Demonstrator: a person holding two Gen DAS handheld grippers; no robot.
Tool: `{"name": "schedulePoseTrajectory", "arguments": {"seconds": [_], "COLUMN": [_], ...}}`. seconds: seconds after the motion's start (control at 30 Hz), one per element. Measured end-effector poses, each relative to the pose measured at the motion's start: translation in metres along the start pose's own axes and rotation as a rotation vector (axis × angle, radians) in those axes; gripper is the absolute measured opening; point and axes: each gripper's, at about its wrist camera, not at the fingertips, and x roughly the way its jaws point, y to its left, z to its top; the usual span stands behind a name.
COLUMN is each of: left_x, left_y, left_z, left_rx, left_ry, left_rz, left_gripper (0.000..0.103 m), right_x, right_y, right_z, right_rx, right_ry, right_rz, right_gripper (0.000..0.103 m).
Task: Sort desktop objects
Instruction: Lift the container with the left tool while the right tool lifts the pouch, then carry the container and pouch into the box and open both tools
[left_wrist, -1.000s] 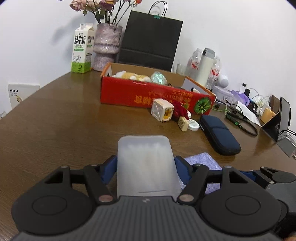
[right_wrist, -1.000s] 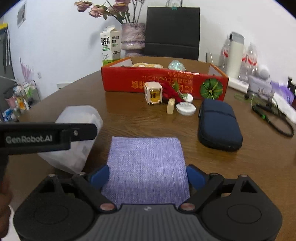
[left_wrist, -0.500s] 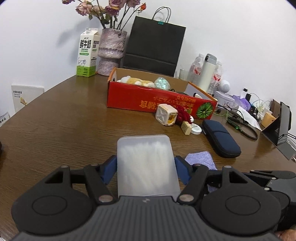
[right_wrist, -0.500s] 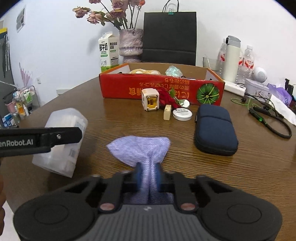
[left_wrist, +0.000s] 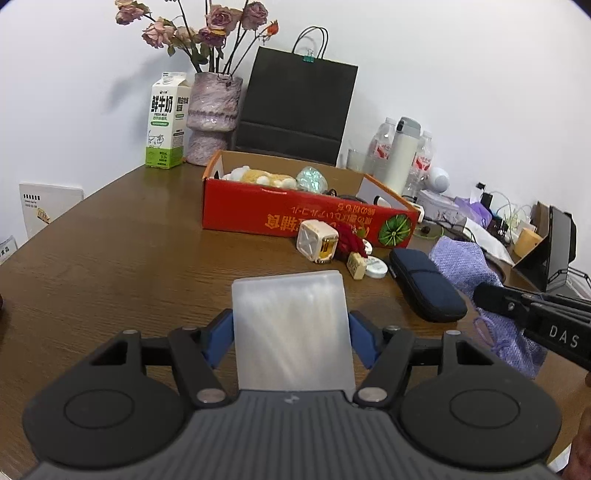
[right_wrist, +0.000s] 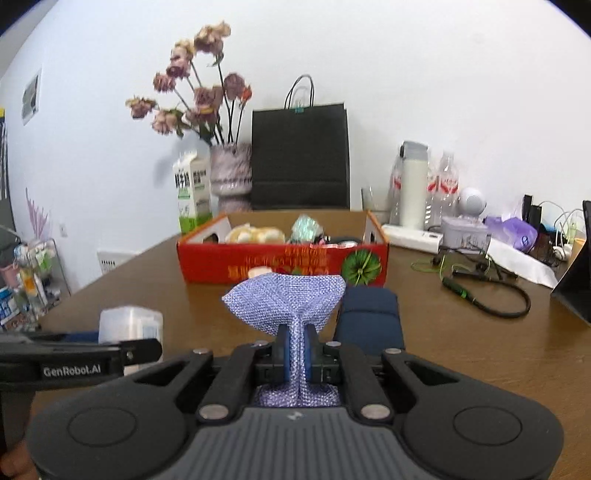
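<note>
My left gripper (left_wrist: 291, 338) is shut on a frosted plastic box of cotton swabs (left_wrist: 291, 325), held above the brown table (left_wrist: 122, 266). My right gripper (right_wrist: 298, 354) is shut on a purple woven pouch (right_wrist: 286, 301), pinched at its middle and lifted off the table; the pouch (left_wrist: 465, 266) also shows at the right of the left wrist view. Ahead stands an open red cardboard box (left_wrist: 295, 218) with soft toys inside. In front of it lie a white cube charger (left_wrist: 317, 245), a red flower (left_wrist: 351, 240), a small round tin (left_wrist: 376, 266) and a dark blue case (left_wrist: 424, 284).
A milk carton (left_wrist: 166, 122), a vase of dried roses (left_wrist: 212, 118) and a black paper bag (left_wrist: 295, 107) stand at the back. Bottles, a white flask (right_wrist: 412, 188), cables (right_wrist: 487, 291) and a tablet stand (left_wrist: 554, 254) crowd the right side.
The right gripper closed on the purple pouch and lifted it off the table toward the red box. The left gripper kept its hold on the swab box and tilted up a little.
</note>
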Motion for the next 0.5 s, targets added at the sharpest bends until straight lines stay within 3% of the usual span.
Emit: {"name": "schedulePoseTrajectory", "arguments": {"seconds": [0.23,0.37,0.5], "left_x": [-0.004,0.020,0.056], "left_y": [-0.009,-0.010,-0.008], "left_z": [0.024,0.053,0.101], "left_rx": [0.026,0.022,0.014], "left_ry": [-0.083,-0.119,-0.138], "left_rz": [-0.032,-0.022,-0.026], "left_gripper": [0.067,0.067,0.067], "right_x": [0.016,0.035,0.071], "right_y": [-0.002,-0.008,-0.025], "right_z": [0.007,0.022,0.059], "right_rx": [0.002,0.014,0.021], "right_ry": [0.004,-0.014,-0.039], "right_rz": [0.040,0.055,0.065], "right_gripper": [0.007,0.007,0.007]}}
